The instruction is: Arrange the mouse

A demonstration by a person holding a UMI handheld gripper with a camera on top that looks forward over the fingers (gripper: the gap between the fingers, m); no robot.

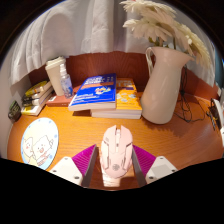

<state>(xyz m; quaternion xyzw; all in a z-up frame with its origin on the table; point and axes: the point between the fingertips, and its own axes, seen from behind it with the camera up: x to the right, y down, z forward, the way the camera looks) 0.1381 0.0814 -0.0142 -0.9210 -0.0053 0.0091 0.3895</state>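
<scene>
A pale pink mouse (116, 152) with a grey scroll wheel sits between my two fingers, nose pointing away from me, over the wooden desk (175, 142). My gripper (115, 150) is shut on it, with the magenta pads (88, 160) pressing on its widest part on both sides. The mouse narrows toward its rear, so a sliver of desk shows on either side there. I cannot tell whether the mouse rests on the desk or hangs just above it.
Beyond the mouse lies a blue book (96, 94) beside a yellow-edged one (128, 100). A tall cream vase (164, 85) with dried flowers stands to the right. A round illustrated mat (40, 141), a pale jar (58, 76) and stacked books (37, 97) are to the left.
</scene>
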